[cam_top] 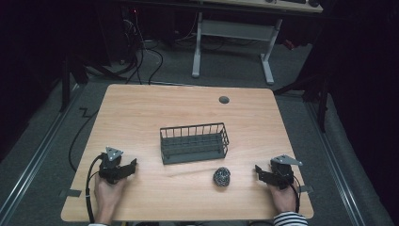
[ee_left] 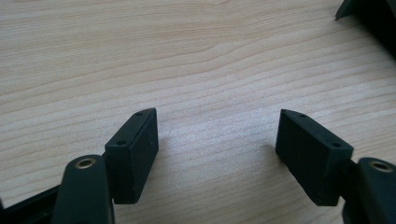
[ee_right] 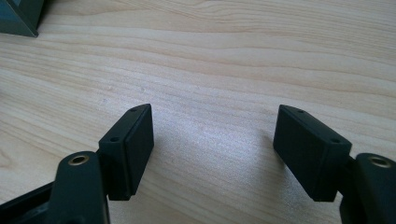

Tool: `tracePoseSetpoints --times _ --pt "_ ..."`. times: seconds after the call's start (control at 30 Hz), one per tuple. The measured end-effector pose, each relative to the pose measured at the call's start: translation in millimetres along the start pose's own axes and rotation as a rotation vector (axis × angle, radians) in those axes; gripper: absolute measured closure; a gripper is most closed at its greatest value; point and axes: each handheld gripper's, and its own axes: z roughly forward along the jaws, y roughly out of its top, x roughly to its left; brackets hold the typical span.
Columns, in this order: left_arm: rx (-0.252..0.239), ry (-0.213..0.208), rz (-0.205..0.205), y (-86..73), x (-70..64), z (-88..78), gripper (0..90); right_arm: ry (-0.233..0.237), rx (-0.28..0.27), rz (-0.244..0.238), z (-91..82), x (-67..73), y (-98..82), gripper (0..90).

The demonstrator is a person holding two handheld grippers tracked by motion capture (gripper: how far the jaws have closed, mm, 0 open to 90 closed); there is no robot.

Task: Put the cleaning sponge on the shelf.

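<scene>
Both claws rest wide apart and empty, left claw (cam_top: 126, 168) at eight o'clock, right claw (cam_top: 264, 173) at four; the steel scourer (cam_top: 221, 176) sits just beside the wire basket (cam_top: 194, 142) on the bench (cam_top: 141, 113), so the nearer right claw probably ought to straddle it squarely before closing.

The table (cam_top: 141, 117) is light wood with wavy lines. The basket (cam_top: 194, 143) is dark grey wire. The scrubber (cam_top: 221, 177) is shiny silver. Both grippers (cam_top: 129, 165) (cam_top: 259, 170) are black. A striped sleeve (cam_top: 289, 219) is seen.

Lab-like workspace, wooden table (cam_top: 141, 117) ringed by black curtains, loose floor cables (cam_top: 141, 56), a white-legged desk (cam_top: 263, 37) behind
</scene>
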Motion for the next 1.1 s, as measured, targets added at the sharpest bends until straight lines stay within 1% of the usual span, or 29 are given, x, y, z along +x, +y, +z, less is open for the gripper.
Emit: tracePoseSetpoints --times 0.2,0.23,0.27,0.3,0.33,0.37,0.4,0.43,0.47,0.5,0.53,0.6,0.63,0.67,0.7,0.73,0.77,0.8,0.83,0.9,0.93,0.97,1.0,1.03,1.1 --pt "0.001 -0.001 0.0 -0.1 0.1 -0.1 30.4 0.002 0.009 0.001 -0.5 0.2 0.9 29.4" --pt "0.0 -0.001 0.0 -0.1 0.1 0.0 30.4 0.01 0.014 0.002 -0.8 0.7 1.5 28.8" --pt "0.001 -0.001 -0.002 0.0 0.1 0.0 30.3 0.027 0.026 -0.01 -2.0 3.0 3.9 27.6" --pt "0.001 -0.001 -0.002 0.0 0.1 0.0 30.3 0.031 0.02 -0.021 -3.2 4.7 4.9 27.7" --pt "0.001 -0.002 -0.002 0.0 0.2 0.0 30.3 0.031 0.02 -0.021 -3.2 4.7 4.9 27.7" --pt "0.001 -0.002 -0.002 0.0 0.2 0.0 30.2 0.054 0.011 -0.029 -5.7 8.2 6.7 27.7" --pt "0.001 -0.002 -0.002 0.0 0.2 0.0 30.1 0.054 0.011 -0.029 -5.7 8.2 6.7 27.7" --pt "0.0 -0.001 -0.002 0.0 0.1 0.0 30.1 0.064 0.009 -0.033 -6.6 10.0 7.2 27.6" --pt "0.001 -0.002 -0.002 0.0 0.0 0.0 30.0 0.071 0.009 -0.042 -7.3 12.1 7.5 27.6" --pt "0.001 -0.002 -0.002 0.0 0.0 0.1 29.8 0.09 0.008 -0.054 -8.7 17.0 7.8 27.4" --pt "0.001 -0.003 -0.002 0.0 0.0 0.1 29.7 0.099 0.006 -0.061 -9.8 19.6 7.9 27.3" --pt "-0.001 -0.003 -0.004 0.0 0.0 0.2 29.6 0.116 -0.009 -0.076 -12.8 24.5 8.4 27.3" --pt "-0.001 -0.004 -0.004 0.0 0.1 0.2 29.6 0.128 -0.011 -0.075 -14.6 27.4 8.7 27.4" --pt "-0.001 -0.004 -0.004 0.0 0.1 0.2 29.6 0.128 -0.011 -0.075 -14.6 27.4 8.7 27.4" --pt "-0.001 -0.004 -0.004 0.0 0.1 0.2 29.5 0.143 -0.014 -0.091 -17.3 32.3 9.6 27.5" --pt "-0.001 -0.004 -0.004 0.0 0.1 0.2 29.5 0.143 -0.014 -0.091 -17.3 32.3 9.6 27.5" --pt "-0.001 -0.004 -0.004 0.0 0.1 0.2 29.5 0.157 -0.019 -0.108 -20.5 37.1 10.6 27.7" --pt "-0.001 -0.005 -0.004 0.0 0.1 0.2 29.5 0.163 -0.023 -0.11 -22.4 40.1 11.0 27.8" --pt "-0.001 -0.005 -0.004 0.0 0.1 0.2 29.5 0.163 -0.023 -0.11 -22.4 40.1 11.0 27.8" --pt "0.0 -0.005 -0.004 0.0 0.1 0.1 29.5 0.181 -0.034 -0.137 -28.0 47.4 12.0 27.8" --pt "-0.001 -0.004 -0.004 0.0 0.1 0.1 29.5 0.181 -0.034 -0.137 -28.0 47.4 12.0 27.8" --pt "-0.001 -0.005 -0.004 0.0 0.1 0.1 29.5 0.189 -0.038 -0.139 -30.0 49.6 12.2 27.9" --pt "-0.001 -0.005 -0.004 0.0 0.1 0.1 29.5 0.207 -0.042 -0.145 -33.0 54.2 12.6 27.8" --pt "-0.001 -0.005 -0.004 0.0 0.1 0.1 29.5 0.207 -0.042 -0.145 -33.0 54.2 12.6 27.8" --pt "-0.001 -0.005 -0.004 0.0 0.1 0.2 29.5 0.23 -0.044 -0.17 -36.1 61.6 13.2 27.6"
